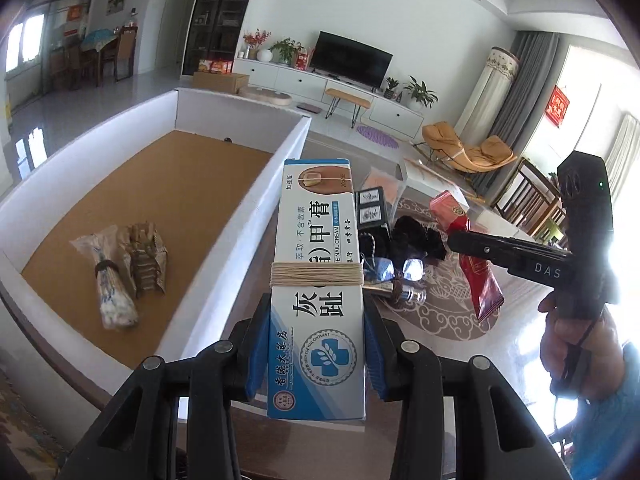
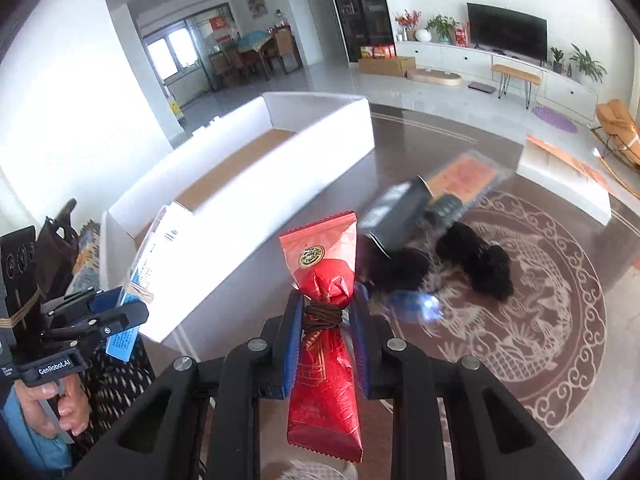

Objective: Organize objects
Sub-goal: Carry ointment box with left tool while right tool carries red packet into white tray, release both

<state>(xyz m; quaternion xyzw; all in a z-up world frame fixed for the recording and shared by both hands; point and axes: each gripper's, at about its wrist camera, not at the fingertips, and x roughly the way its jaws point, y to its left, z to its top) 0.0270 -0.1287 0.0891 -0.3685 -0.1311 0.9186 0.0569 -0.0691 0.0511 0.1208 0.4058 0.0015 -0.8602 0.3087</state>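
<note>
The blue-and-white cardboard nail-cream box, wound with a band of beige string, is pinched between the blue-padded fingers of the left gripper and held in the air beside the right-hand wall of the large white tray with a brown cork-coloured floor. In the right wrist view the same box hangs at the near corner of the tray.

The red foil snack packet, tied at its waist with dark brown cord, is clamped between the fingers of the right gripper. In the left wrist view this gripper holds the packet above the table.

Inside the tray lie two items side by side: a clear-wrapped white-and-blue bundle and a crumpled brown paper packet, touching each other.

The surface is a dark glossy table with a pale ornamental scroll pattern. On it, just beside the tray, rests a loose group: a black rectangular case, a black fuzzy object, a small shiny blue foil item and a clear-wrapped orange card. A flat white box lies further off.

The room beyond has a black television on a long white cabinet, potted plants, an orange lounge chair, grey curtains and a dining area with wooden chairs.
</note>
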